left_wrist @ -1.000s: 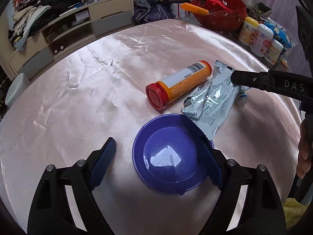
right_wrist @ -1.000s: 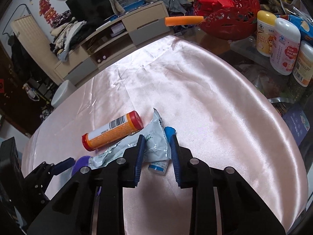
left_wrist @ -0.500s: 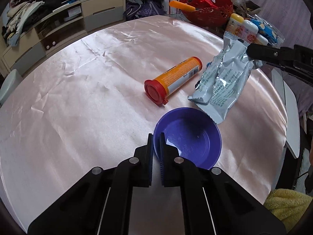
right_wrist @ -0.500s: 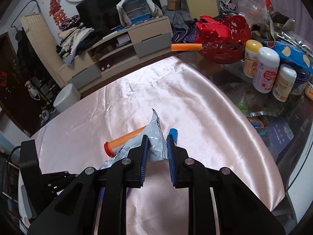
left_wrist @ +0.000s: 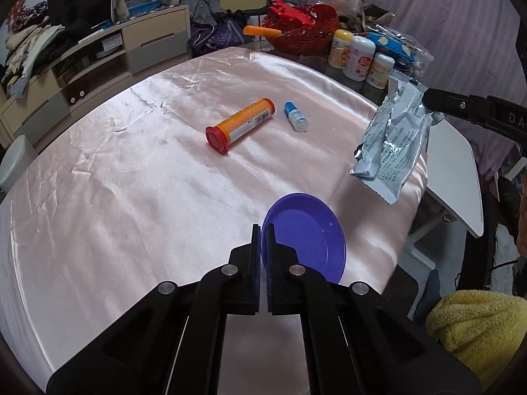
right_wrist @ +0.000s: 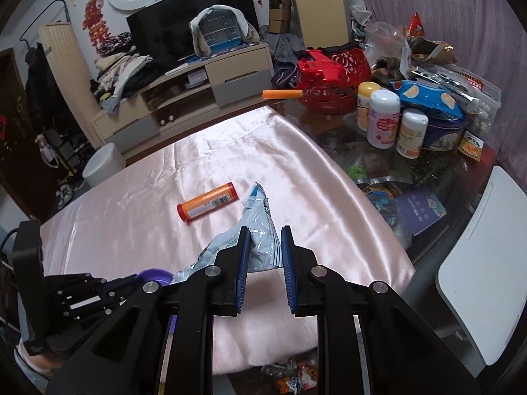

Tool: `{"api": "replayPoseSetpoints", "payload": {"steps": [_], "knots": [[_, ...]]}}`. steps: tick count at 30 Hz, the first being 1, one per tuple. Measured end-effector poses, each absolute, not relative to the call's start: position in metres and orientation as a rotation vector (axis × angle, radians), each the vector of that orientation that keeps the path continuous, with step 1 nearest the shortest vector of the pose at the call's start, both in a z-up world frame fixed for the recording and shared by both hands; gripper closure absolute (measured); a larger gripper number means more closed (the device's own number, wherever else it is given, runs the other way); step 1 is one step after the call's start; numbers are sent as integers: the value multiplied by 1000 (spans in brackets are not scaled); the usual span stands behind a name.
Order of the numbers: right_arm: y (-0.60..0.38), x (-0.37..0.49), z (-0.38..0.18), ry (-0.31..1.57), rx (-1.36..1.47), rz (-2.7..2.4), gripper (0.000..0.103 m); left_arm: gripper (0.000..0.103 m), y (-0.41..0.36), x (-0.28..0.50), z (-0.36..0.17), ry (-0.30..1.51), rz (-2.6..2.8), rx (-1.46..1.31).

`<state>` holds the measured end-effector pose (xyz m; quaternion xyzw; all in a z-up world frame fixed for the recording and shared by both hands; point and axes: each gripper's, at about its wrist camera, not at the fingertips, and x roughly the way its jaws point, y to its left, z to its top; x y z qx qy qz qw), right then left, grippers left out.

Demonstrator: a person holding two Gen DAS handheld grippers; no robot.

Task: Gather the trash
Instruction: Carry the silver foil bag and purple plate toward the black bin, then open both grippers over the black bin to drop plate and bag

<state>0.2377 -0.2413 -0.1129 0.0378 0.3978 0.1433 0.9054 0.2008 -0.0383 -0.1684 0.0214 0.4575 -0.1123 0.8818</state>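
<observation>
My left gripper [left_wrist: 263, 230] is shut on the rim of a purple plastic plate [left_wrist: 306, 233] and holds it tilted above the pink tablecloth near the table's right edge. My right gripper [right_wrist: 263, 240] is shut on a silver foil wrapper [right_wrist: 253, 230], which hangs in the air over the table edge; it also shows in the left wrist view [left_wrist: 392, 144]. An orange tube with a red cap [left_wrist: 240, 125] and a small blue-capped bottle [left_wrist: 295, 117] lie on the cloth.
A red basket [left_wrist: 303, 31], white jars [left_wrist: 359, 57] and snack packs crowd the table's far right. A white chair [right_wrist: 477, 270] stands beside the table. A yellow towel [left_wrist: 477, 329] lies low at right. Small litter [right_wrist: 293, 375] lies on the floor.
The left gripper closed on the plate's rim and lifted it back and up. The right gripper closed on the wrapper and raised it off the table, uncovering the small bottle.
</observation>
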Motion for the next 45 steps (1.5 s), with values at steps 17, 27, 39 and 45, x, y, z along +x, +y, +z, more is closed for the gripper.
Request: {"api": "replayPoseSetpoints", "payload": {"steps": [17, 27, 39, 45], "knots": [[-317, 107, -177, 921, 23, 83, 82, 102, -129, 118, -197, 997, -434, 130], [-316, 98, -253, 1063, 50, 57, 82, 102, -158, 120, -260, 1111, -471, 180], [-306, 121, -276, 1114, 111, 116, 82, 101, -167, 135, -304, 1208, -489, 180], [-307, 128, -263, 1088, 135, 104, 74, 83, -158, 134, -292, 1184, -469, 173]]}}
